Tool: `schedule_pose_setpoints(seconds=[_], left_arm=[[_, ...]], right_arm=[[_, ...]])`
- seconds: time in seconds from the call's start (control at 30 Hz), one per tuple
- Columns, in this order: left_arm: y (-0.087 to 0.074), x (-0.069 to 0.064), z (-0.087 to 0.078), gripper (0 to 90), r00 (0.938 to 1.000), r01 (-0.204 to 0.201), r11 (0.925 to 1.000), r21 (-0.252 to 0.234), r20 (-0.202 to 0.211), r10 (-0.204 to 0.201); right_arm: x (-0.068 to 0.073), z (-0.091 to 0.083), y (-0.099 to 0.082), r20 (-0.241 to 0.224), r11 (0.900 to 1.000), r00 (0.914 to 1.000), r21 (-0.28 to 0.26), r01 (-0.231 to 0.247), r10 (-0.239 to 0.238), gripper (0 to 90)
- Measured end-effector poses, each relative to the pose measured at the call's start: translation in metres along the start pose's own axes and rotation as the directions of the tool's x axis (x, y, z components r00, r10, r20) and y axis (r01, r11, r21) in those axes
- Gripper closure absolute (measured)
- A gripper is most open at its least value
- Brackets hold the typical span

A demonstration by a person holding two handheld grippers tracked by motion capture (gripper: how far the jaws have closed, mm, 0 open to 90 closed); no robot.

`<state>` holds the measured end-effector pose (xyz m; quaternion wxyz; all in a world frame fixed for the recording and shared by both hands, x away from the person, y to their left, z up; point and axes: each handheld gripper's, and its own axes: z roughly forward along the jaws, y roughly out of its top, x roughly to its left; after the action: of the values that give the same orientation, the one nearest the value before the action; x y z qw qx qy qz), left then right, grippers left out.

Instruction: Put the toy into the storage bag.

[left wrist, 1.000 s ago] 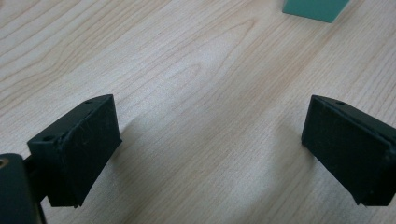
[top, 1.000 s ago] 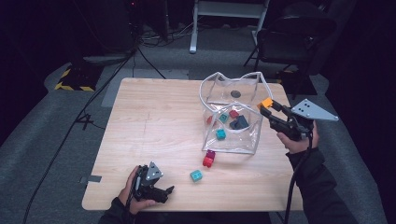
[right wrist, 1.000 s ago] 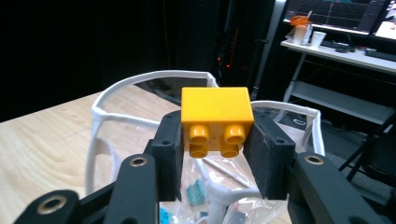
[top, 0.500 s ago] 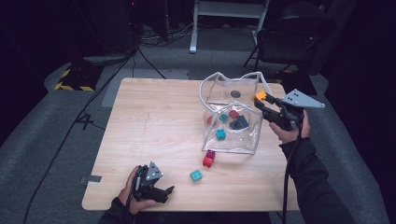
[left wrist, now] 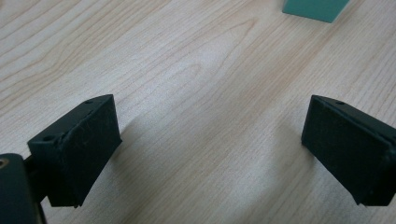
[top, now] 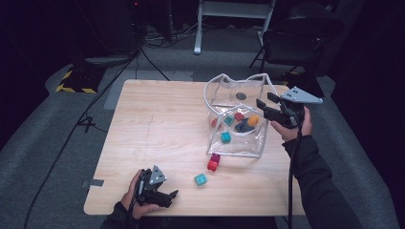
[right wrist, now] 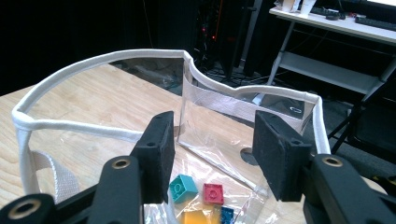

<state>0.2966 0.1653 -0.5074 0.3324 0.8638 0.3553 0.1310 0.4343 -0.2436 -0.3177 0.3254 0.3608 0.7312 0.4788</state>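
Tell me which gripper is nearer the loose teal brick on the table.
Left. The left gripper rests just left of the teal brick; the right gripper is far beyond, above the clear bag.

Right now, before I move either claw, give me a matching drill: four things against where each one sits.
Things:
1. orange block
2. red and magenta block
3. lone teal block
4. left claw

Places:
A. open, low over bare wood at the near edge
B. inside the clear bag
C. on the table, nearest the left claw
D. just outside the bag's near edge

Pairs: 1-B, 2-D, 3-C, 4-A
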Motion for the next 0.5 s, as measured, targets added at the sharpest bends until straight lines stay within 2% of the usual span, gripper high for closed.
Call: schedule_pose_setpoints(seconds=[0.2, 0.43, 0.5], left_arm=[[0.000, 0.000, 0.000, 4.7, 1.0000, 0.001, 1.0000, 0.000, 0.000, -0.001], [0.000, 0.000, 0.000, 4.7, 1.0000, 0.002, 1.0000, 0.000, 0.000, -0.002], [0.000, 0.000, 0.000, 4.7, 1.0000, 0.003, 1.0000, -0.001, 0.001, -0.003]], right_arm=[[0.004, -0.008, 0.001, -0.014, 0.9997, 0.9998, -0.021, 0.014, -0.014, 46.5], [0.011, -0.026, 0.005, -0.036, 0.9976, 0.9982, -0.052, 0.046, -0.047, 44.4], [0.013, -0.032, 0.005, -0.043, 0.9973, 0.9981, -0.060, 0.042, -0.045, 44.4]])
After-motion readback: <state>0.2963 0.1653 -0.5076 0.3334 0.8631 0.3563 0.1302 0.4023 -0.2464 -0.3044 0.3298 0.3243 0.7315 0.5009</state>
